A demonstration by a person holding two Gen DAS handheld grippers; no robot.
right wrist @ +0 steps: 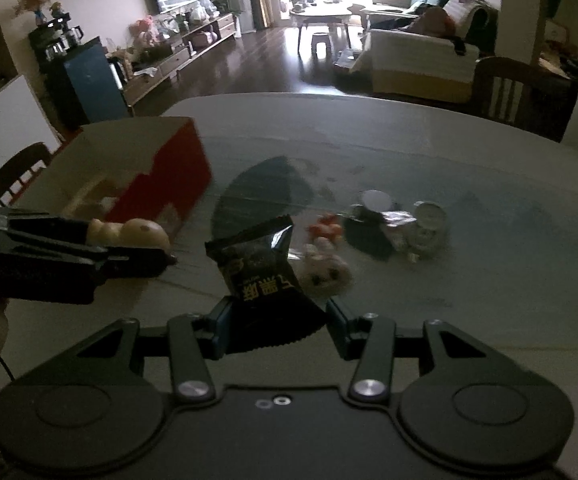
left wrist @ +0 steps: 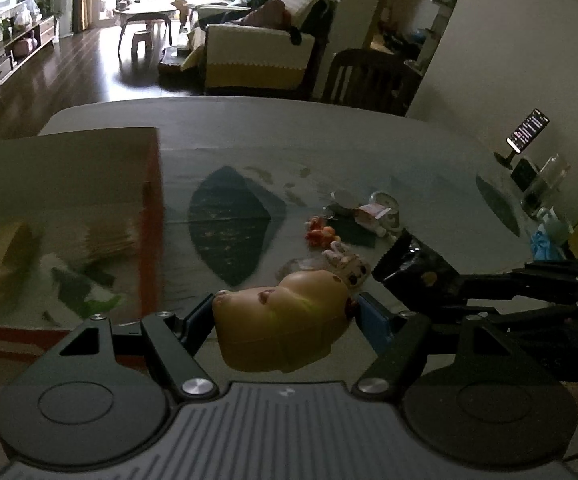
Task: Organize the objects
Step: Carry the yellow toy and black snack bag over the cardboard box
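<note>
Above the near part of the table (left wrist: 329, 140), your left gripper (left wrist: 285, 316) is clamped on a yellow toy figure (left wrist: 285, 320), which hangs just right of the open red box (left wrist: 151, 208). Your right gripper (right wrist: 277, 320) has its fingers pressed on a black snack packet (right wrist: 263, 268), held upright to the right of the left one. On the table farther away lie a small plush toy (right wrist: 325, 270), an orange toy (right wrist: 327, 228) and some small tins (right wrist: 429, 216), near each other.

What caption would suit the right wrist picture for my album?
The right tool grips a black snack packet above the table, while the left tool carries a tan toy near the red box.
</note>
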